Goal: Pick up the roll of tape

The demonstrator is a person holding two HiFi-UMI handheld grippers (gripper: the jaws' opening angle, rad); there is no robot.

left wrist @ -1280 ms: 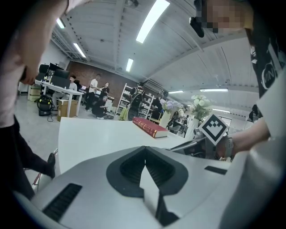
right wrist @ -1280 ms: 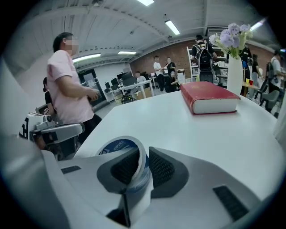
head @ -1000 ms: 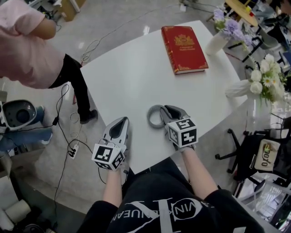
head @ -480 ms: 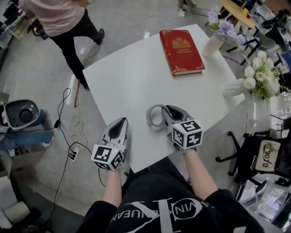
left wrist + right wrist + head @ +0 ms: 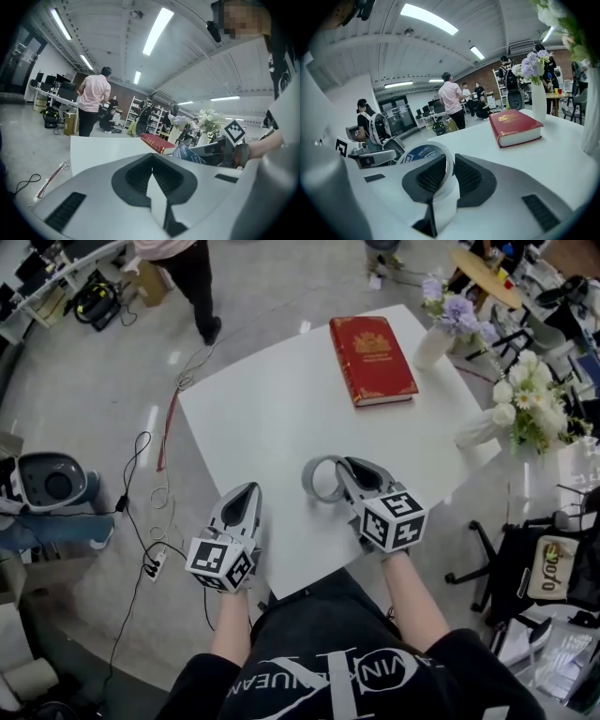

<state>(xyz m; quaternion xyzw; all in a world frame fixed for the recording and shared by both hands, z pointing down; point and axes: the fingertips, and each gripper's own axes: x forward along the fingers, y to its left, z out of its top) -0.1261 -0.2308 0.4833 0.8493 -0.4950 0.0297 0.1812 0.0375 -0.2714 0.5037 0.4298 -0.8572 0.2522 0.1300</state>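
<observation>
Since we pinch 1 wall of the upright tape roll (image 5: 307,482) in the right hand-held gripper (image 5: 345,466) mid-frame, the left hand-held gripper (image 5: 248,489) sits lower left, closed, empty.

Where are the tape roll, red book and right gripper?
tape roll (image 5: 307,481): head view, left rim.
red book (image 5: 372,346): head view, cover centre.
right gripper (image 5: 449,161): right gripper view, between fingertips.

A red book (image 5: 372,359) lies flat near the far edge of the white table (image 5: 272,427). A vase (image 5: 434,345) of purple flowers stands at the far right corner. White flowers (image 5: 525,409) stand at the right edge. Cables (image 5: 150,493) trail over the floor to the left.
</observation>
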